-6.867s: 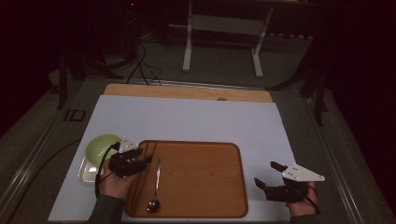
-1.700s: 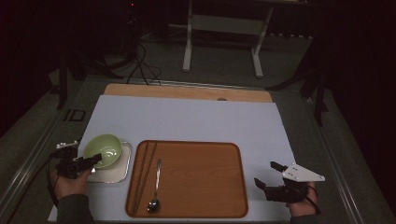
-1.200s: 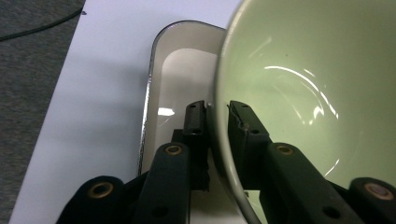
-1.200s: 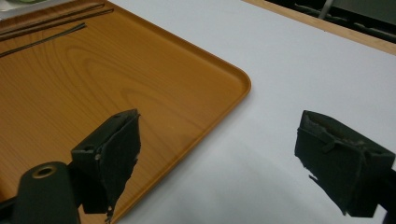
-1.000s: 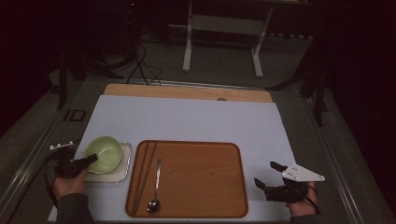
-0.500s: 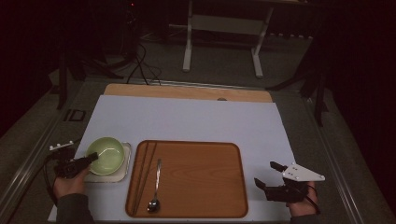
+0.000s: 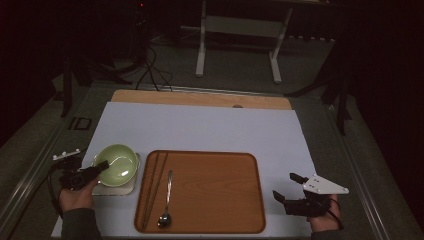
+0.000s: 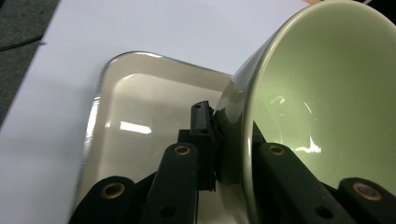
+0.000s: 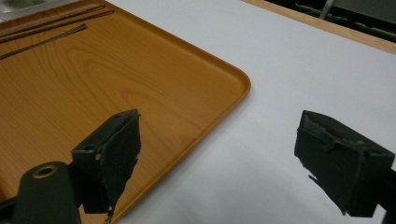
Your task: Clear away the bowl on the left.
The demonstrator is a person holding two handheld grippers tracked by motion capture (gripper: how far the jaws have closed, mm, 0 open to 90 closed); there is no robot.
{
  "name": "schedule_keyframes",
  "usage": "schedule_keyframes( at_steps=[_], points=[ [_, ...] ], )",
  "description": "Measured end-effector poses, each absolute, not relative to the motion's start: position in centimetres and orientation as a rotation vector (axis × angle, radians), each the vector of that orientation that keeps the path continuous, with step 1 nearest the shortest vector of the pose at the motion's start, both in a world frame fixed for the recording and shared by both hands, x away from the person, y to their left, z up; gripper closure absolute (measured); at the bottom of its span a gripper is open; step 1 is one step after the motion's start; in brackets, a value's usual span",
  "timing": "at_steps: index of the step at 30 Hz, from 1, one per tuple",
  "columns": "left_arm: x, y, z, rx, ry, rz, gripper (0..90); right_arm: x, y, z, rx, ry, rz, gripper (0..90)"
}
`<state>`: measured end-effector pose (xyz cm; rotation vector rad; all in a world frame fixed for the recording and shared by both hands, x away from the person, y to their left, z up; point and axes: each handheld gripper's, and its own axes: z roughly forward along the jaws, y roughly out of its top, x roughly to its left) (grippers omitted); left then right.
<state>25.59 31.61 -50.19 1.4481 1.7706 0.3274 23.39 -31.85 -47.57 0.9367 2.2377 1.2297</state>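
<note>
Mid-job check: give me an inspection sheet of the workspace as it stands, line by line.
Surface: white board over a wooden tabletop.
Job's things: pale green ceramic bowl tilted above a cream rectangular dish; brown wooden tray holding a metal spoon and dark chopsticks.
Clutter: nothing seen.
Grippers: left gripper clamped across the bowl's rim; right gripper open, empty, at the tray's right.
Cables: black cables on the floor beyond the table.
Surroundings: dark room, white stand legs.
</note>
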Motion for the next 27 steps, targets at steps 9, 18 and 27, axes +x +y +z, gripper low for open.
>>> schedule_keyframes(
  at_steps=[9,18,27],
  points=[
    [25.8,29.1,-48.5,1.493,1.686,0.304,83.5,23.4,-31.9,-47.5,0.941,2.232,1.231,14.4],
    [25.8,26.3,-46.9,1.527,1.599,0.287,83.5,23.5,-32.0,-47.6,0.942,2.230,1.234,14.4],
    [25.9,23.5,-46.7,1.579,1.549,0.252,83.1,23.4,-31.9,-47.5,0.940,2.234,1.230,14.4]
  ],
)
